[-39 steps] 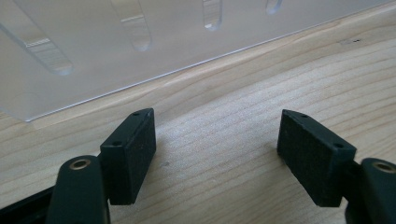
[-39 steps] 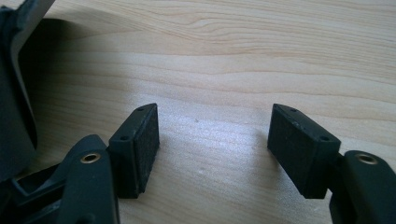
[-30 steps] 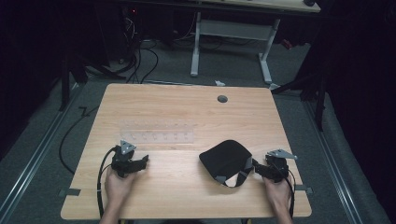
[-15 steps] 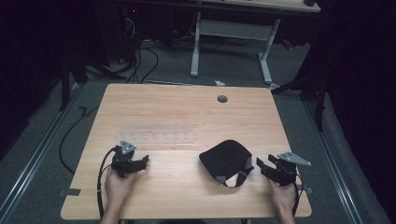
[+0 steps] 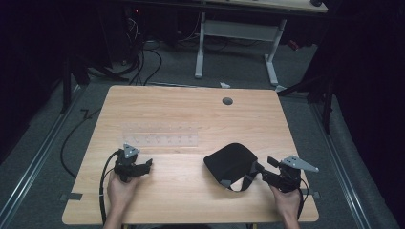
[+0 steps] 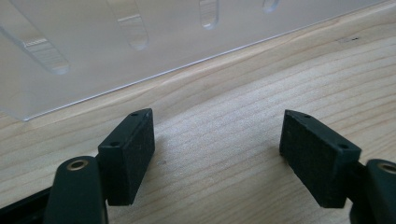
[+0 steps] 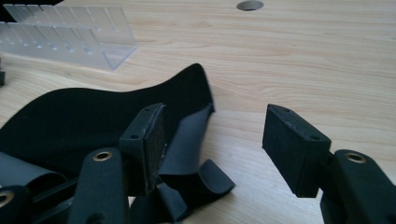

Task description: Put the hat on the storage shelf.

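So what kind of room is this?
Probably a lab or workshop: a wooden table stands on grey carpet, cables trail across the floor behind it, and another desk's white legs show farther back. The surroundings are dark.

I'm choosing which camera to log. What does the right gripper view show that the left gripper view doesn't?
Right gripper view: a black fabric piece with a strap lying between and beside its open jaws, plus a round hole in the table.
Left gripper view: the clear plastic rack seen close, its slots from above, just beyond the open jaws.
Both: the wooden table, the rack, and jaws spread apart holding nothing.
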`<action>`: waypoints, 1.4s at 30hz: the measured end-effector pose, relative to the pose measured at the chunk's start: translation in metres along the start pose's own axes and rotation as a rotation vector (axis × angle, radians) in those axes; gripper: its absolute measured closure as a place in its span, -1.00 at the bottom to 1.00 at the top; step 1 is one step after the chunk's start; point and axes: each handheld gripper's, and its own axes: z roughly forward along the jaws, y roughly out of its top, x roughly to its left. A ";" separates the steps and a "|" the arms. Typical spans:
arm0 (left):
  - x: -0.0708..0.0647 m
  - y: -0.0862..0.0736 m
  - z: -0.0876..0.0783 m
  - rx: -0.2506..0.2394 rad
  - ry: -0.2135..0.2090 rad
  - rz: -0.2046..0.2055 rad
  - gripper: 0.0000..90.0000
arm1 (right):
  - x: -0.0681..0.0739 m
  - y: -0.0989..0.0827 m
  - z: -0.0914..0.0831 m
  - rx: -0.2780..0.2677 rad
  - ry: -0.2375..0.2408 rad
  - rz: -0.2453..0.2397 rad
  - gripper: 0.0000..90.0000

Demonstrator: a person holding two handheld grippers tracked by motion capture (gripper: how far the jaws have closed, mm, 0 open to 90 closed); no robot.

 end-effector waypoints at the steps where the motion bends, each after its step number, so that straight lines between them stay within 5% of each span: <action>1: 0.000 0.000 0.000 0.000 0.000 0.000 -0.40 | 0.000 0.000 0.000 0.000 0.000 0.000 -0.13; 24: 0.000 0.000 0.000 0.001 -0.002 0.000 -0.41 | 0.002 0.000 0.059 0.120 0.124 0.047 -0.16; 42: -0.001 -0.001 -0.001 0.001 -0.002 0.000 -0.41 | 0.008 -0.013 0.073 0.183 0.175 0.010 0.11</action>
